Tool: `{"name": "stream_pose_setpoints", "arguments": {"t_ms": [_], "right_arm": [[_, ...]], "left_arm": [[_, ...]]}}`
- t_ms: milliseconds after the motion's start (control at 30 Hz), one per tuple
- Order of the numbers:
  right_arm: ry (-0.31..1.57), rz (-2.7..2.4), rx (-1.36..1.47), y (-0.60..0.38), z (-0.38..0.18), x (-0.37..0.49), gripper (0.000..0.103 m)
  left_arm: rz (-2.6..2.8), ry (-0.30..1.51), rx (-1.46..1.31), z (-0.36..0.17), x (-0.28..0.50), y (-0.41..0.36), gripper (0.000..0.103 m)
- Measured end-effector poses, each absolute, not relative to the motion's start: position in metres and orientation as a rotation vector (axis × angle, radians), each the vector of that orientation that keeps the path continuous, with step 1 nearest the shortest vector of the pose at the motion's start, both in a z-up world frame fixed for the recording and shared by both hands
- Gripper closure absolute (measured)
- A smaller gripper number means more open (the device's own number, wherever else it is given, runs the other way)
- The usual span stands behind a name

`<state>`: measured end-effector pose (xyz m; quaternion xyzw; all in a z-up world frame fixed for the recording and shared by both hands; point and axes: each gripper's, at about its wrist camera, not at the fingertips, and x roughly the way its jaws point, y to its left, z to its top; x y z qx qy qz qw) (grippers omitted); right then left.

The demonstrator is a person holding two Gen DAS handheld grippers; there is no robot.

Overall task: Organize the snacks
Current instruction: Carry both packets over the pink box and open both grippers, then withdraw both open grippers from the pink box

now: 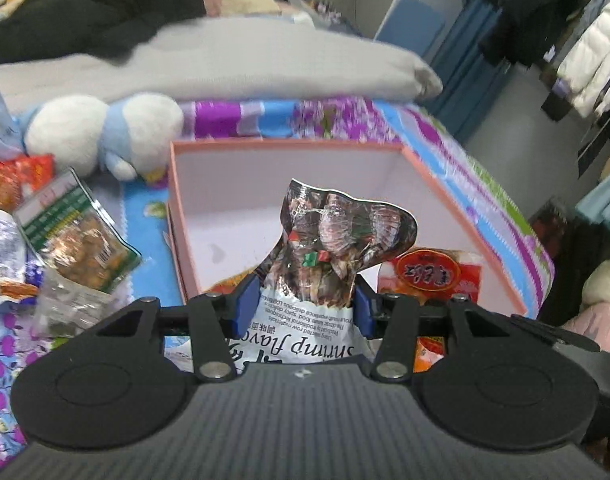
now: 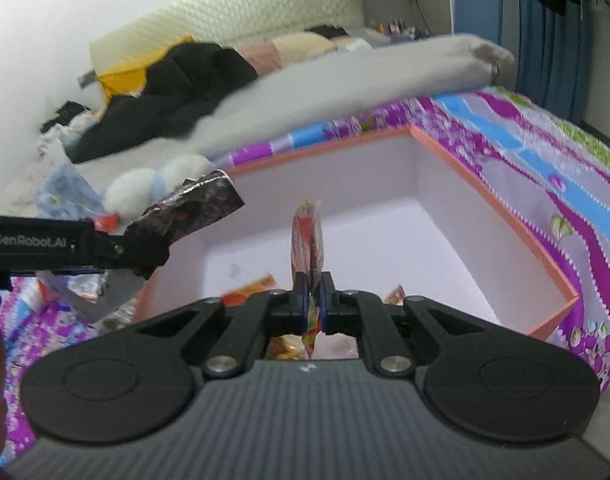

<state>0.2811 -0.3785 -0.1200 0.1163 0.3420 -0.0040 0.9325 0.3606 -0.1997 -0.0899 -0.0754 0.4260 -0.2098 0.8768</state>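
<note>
Just ahead of both tools sat the open pink box (image 1: 461,216), resting on the patterned bedspread (image 1: 501,184), with a red snack pack (image 1: 429,272) already lying on its floor. The left tool (image 1: 303,306) had its blue pads pressed against the sides of a shrimp flavor packet (image 1: 329,248), which stood up crumpled between them and hung over the box's near wall. The right tool (image 2: 313,300) was closed almost completely, pinching a thin red and orange sachet (image 2: 308,240) edge-on above the box's near part; orange wrappers (image 2: 251,289) showed on the box floor just beyond its fingers. To the left tool's left, outside the box, loose snacks (image 1: 77,240) lay heaped on the bed beside a white and blue plush toy (image 1: 105,132). The step in hand seemed to be dropping both packs in. To do it well, each tool should probably carry its pack past the near wall and lower it toward the floor before releasing, since the shrimp packet is light and springy and could catch the rim and tip out. Laying packs flat beside those already there, not on top, would likely leave space for the rest.
</note>
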Motion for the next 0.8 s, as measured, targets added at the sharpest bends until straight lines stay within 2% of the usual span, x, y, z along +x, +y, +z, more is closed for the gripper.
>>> {"name": "stream_pose_setpoints", "arguments": {"t_ms": [267, 333, 367, 433, 500, 800], "right_arm": [[0.775, -0.022, 0.266, -0.387, -0.149, 0.297, 0.091], [0.791, -0.042, 0.27, -0.388, -0.152, 0.299, 0.089], [0.797, -0.041, 0.277, -0.389, -0.154, 0.3, 0.086], [0.798, -0.034, 0.286, -0.39, -0.153, 0.298, 0.069], [0.789, -0.039, 0.285, -0.391, -0.15, 0.296, 0.056], [0.698, -0.029, 0.286, -0.392, -0.113, 0.278, 0.058]], "left_arm": [[-0.46, 0.925, -0.132, -0.108, 0.383, -0.215, 0.048], [-0.463, 0.922, -0.128, -0.108, 0.385, -0.216, 0.044], [-0.46, 0.922, -0.122, -0.107, 0.384, -0.216, 0.041], [-0.446, 0.925, -0.124, -0.106, 0.384, -0.217, 0.018], [-0.433, 0.908, -0.138, -0.099, 0.379, -0.215, 0.018], [-0.449, 0.792, -0.116, -0.049, 0.348, -0.206, 0.018]]}}
